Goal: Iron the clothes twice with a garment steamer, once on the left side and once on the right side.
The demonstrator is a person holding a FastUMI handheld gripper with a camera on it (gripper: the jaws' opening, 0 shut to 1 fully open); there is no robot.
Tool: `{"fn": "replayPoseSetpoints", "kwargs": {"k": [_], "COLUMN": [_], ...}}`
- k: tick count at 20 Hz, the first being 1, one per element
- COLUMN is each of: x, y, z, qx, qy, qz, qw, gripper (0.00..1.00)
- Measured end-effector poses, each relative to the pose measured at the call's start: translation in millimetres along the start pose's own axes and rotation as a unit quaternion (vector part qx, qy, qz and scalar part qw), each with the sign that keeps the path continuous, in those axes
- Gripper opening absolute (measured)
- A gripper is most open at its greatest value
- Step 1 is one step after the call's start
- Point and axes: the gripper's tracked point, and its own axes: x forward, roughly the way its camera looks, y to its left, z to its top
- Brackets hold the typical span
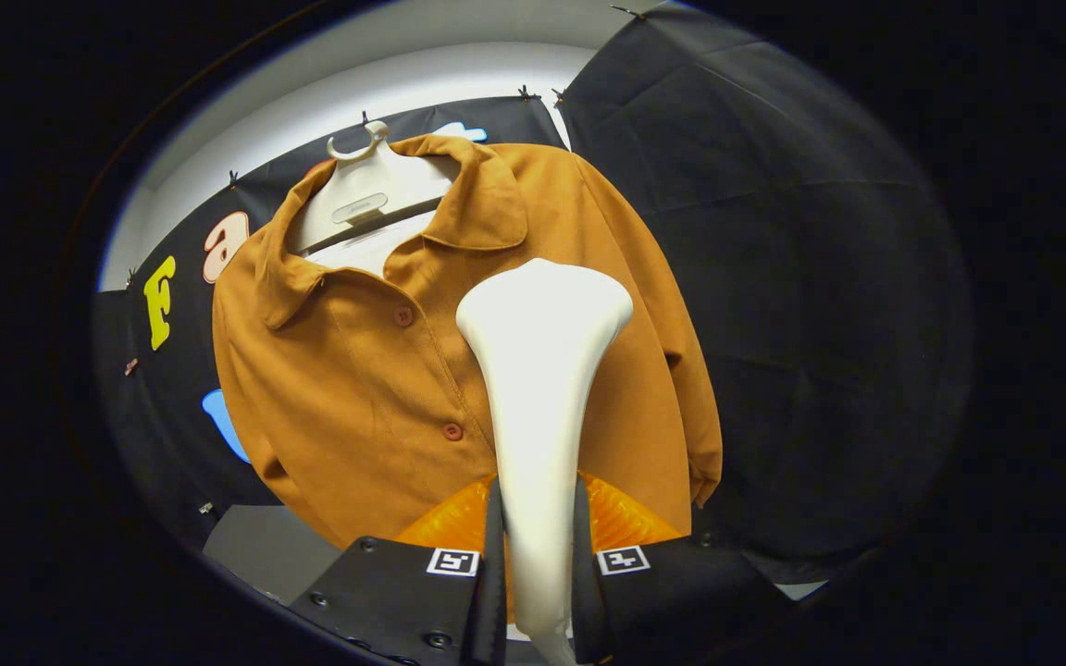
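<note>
while the gripper (pixel 538 546) clamps its handle, the steamer (pixel 540 370) stands upright, head toward the shirt (pixel 357 388).

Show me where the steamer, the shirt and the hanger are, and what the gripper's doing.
steamer (pixel 542 370), gripper view, on its white neck.
shirt (pixel 357 388), gripper view, on the front panel beside the buttons.
hanger (pixel 362 199), gripper view, on its white body.
gripper (pixel 538 555), gripper view, between fingers pressing the steamer's handle.

A white garment steamer (pixel 540 370) stands upright, its head against the hanging mustard-brown buttoned shirt (pixel 357 388).
</note>
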Motion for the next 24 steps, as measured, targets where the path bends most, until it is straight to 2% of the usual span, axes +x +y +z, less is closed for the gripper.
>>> {"fn": "replayPoseSetpoints", "kwargs": {"k": [8,24], "x": [14.3,0.6], "y": [-22.1,-75.6], "z": [-52.3,-167.7], "qx": [0.008,0.026], "qy": [0.055,0.168], "qz": [-0.011,-0.085], "qw": [0.998,0.982], "gripper": [0.32,0.32]}}
